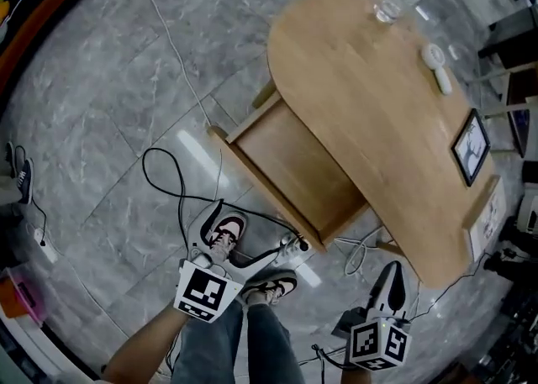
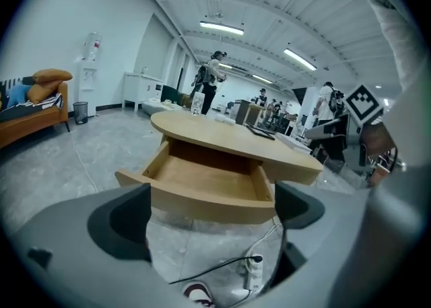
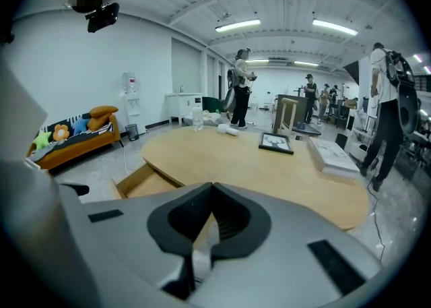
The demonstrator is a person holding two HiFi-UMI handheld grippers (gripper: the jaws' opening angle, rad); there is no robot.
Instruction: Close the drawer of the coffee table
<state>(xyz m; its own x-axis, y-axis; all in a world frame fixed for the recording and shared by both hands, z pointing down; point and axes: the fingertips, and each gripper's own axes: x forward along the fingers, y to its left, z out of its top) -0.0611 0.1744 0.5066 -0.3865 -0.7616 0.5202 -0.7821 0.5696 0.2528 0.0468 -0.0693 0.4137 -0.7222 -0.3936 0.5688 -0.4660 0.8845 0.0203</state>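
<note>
Left gripper view: the left gripper's (image 2: pixel 212 232) fingers (image 2: pixel 121 222) stand wide apart and empty. The curved front edge of the drawer (image 2: pixel 205 182) runs across the gap just beyond them, and no contact shows. The drawer is pulled well out from under the long side of the coffee table (image 2: pixel 229 135), its inside bare. Below its front edge, a black cable (image 2: pixel 215 269) and a white power strip (image 2: pixel 254 273) lie on the grey floor (image 2: pixel 60 165).

Right gripper view: the right gripper's (image 3: pixel 212 195) fingers (image 3: pixel 232 222) are pressed together on nothing, aimed over the near rim of the oval worktop (image 3: pixel 269 165).

Head view: the person's shoes (image 1: pixel 225 231) are near the drawer's front corner. Broad open floor lies to the left. A bottle (image 1: pixel 395 0) and a picture frame (image 1: pixel 471 147) sit along the worktop's far edge.
</note>
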